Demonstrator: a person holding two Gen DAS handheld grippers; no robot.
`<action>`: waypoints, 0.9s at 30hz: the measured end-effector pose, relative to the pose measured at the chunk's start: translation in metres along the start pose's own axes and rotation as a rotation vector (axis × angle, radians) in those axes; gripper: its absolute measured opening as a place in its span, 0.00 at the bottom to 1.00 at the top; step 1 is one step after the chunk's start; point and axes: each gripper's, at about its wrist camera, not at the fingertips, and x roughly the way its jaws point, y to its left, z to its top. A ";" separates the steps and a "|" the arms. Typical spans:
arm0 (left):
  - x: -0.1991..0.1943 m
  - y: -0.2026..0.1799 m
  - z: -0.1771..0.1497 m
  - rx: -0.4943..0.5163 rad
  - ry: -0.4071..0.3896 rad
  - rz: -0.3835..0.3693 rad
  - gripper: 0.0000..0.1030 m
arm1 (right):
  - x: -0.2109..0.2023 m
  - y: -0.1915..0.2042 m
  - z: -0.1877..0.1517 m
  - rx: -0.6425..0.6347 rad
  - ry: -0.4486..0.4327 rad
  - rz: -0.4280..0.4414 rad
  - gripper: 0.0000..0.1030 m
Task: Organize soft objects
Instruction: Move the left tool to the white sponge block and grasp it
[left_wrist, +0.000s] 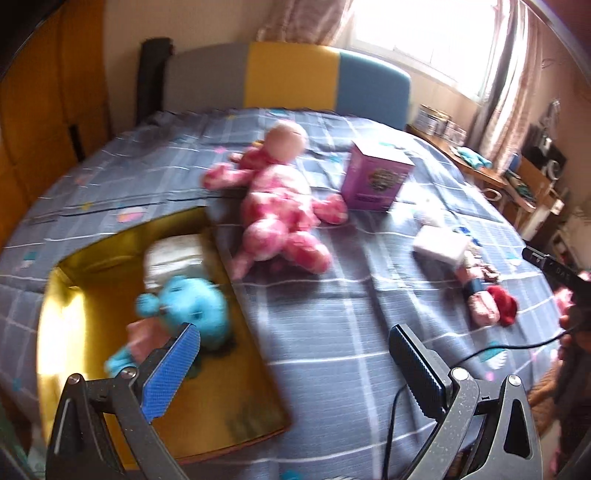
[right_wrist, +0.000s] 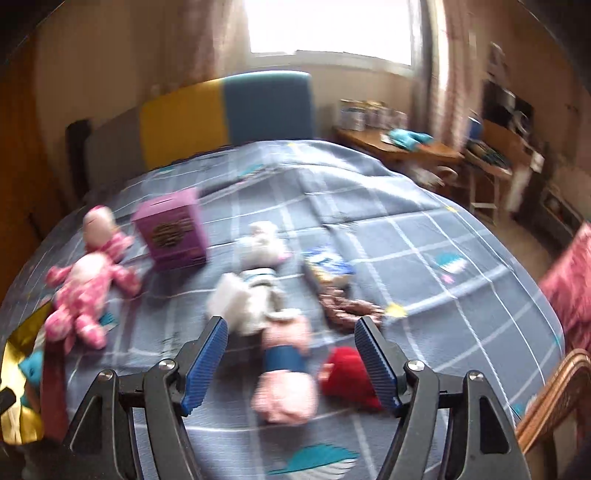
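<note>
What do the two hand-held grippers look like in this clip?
Both have dark grey speckled metal frames with triangular cut-outs and silver pivot screws. The left hand-held gripper has one blue textured pad, one black ribbed pad and a black cable. The right hand-held gripper has two blue ribbed pads.

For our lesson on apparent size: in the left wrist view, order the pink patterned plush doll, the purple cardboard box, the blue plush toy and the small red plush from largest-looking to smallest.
1. Pink patterned plush doll
2. Blue plush toy, nearer the camera, so unsure against the purple cardboard box
3. Small red plush
</note>
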 end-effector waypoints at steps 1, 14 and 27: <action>0.008 -0.007 0.006 -0.007 0.028 -0.046 1.00 | 0.004 -0.015 0.002 0.032 0.003 -0.022 0.71; 0.124 -0.116 0.081 -0.199 0.341 -0.423 1.00 | 0.015 -0.076 -0.007 0.235 -0.042 0.014 0.72; 0.231 -0.176 0.116 -0.412 0.505 -0.390 0.98 | 0.015 -0.074 -0.006 0.220 -0.056 0.090 0.73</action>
